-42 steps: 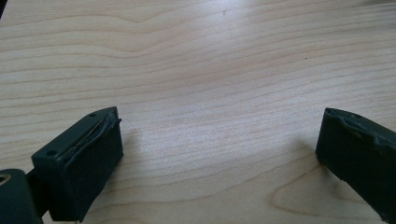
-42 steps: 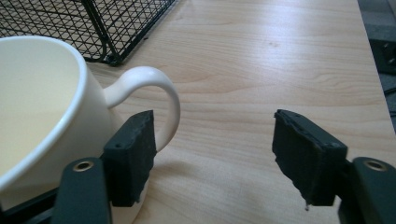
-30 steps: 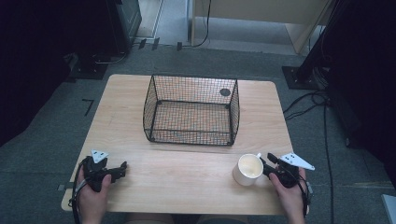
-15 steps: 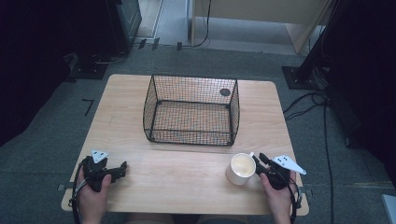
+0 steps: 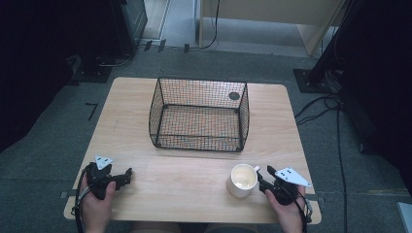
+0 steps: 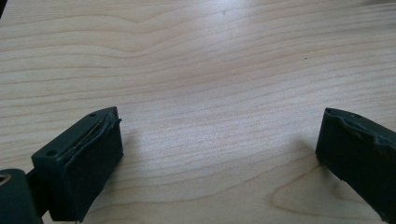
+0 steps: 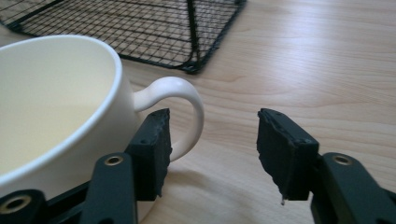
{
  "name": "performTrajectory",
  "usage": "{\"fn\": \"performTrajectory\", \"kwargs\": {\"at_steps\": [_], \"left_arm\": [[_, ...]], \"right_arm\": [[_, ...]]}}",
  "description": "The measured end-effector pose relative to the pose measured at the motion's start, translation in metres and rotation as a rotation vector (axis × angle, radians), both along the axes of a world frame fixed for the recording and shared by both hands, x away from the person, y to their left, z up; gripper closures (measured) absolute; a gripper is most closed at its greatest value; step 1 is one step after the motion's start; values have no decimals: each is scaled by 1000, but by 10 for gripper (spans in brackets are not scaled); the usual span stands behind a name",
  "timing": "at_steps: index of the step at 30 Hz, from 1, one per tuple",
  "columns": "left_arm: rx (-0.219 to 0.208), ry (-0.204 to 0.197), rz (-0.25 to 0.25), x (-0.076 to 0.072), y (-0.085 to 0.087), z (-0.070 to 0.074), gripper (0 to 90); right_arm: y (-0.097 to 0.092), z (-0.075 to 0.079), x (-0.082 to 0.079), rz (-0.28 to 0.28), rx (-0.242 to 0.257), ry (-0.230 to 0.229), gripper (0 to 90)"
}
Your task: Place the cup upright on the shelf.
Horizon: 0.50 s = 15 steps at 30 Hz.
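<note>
Right gripper view: the right gripper (image 7: 212, 140), jaws just opened to about half and holding nothing, frames the handle (image 7: 180, 107) of a cream mug (image 7: 56, 116); the loop sits against its left pad, mug body farther left.

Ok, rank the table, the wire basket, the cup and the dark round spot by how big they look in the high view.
1. Wooden table, by far the largest.
2. Black wire basket.
3. White cup.
4. Dark round spot seen through the basket's far corner, the smallest.
All are clearly different in size, so no ties.
</note>
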<state>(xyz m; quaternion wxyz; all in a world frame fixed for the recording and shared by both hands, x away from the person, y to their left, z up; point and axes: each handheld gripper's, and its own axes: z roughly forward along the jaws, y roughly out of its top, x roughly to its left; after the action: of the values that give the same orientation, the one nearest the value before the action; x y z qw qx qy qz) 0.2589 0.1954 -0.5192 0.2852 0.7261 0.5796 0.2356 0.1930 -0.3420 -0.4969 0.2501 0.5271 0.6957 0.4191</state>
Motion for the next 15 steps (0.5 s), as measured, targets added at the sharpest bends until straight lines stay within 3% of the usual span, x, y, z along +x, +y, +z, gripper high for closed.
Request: {"fn": "performTrajectory", "kwargs": {"at_steps": [3, 6, 10, 15], "left_arm": [[0, 0, 0, 0, 0, 0, 8], [0, 0, 0, 0, 0, 0, 7], [-1, 0, 0, 0, 0, 0, 8], [0, 0, 0, 0, 0, 0, 8]], "right_arm": [[2, 0, -3, 76, 1, -1, 402], [3, 0, -5, 160, 24, -5, 451], [6, 0, -7, 232, 33, -12, 531], [17, 1, -8, 337, 39, -5, 544]]}}
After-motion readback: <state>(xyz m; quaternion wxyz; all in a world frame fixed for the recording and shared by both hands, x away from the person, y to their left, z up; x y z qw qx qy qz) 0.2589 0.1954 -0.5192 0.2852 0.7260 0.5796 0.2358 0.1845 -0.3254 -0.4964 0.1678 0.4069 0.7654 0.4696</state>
